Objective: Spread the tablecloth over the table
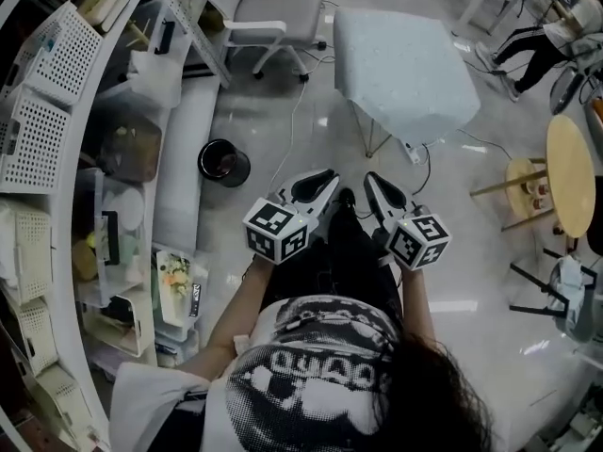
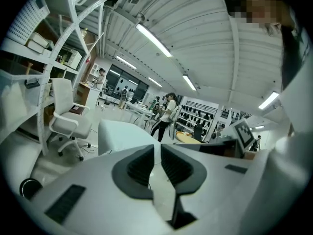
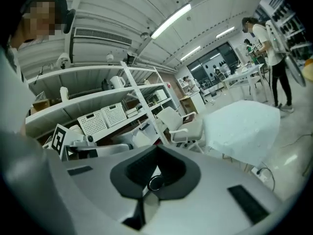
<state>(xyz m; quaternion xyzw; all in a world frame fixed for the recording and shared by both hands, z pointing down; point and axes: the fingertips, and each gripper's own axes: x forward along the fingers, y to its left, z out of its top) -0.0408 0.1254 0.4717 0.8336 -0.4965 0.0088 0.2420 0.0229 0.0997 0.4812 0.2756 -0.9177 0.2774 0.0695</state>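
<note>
A pale tablecloth (image 1: 405, 69) covers the small table ahead of me and hangs over its edges; it also shows in the left gripper view (image 2: 122, 133) and the right gripper view (image 3: 242, 129). Both grippers are held close to my body, well short of the table, touching nothing. My left gripper (image 1: 328, 179) (image 2: 157, 148) has a narrow gap between its pads with only floor showing through. The jaw tips of my right gripper (image 1: 375, 185) (image 3: 156, 148) meet with nothing gripped.
White shelving (image 1: 57, 111) with baskets and boxes lines the left side. A white office chair (image 1: 273, 17) stands left of the table, a black bin (image 1: 223, 162) on the floor nearer me. A round wooden table (image 1: 570, 172) and stool (image 1: 528, 186) stand at right.
</note>
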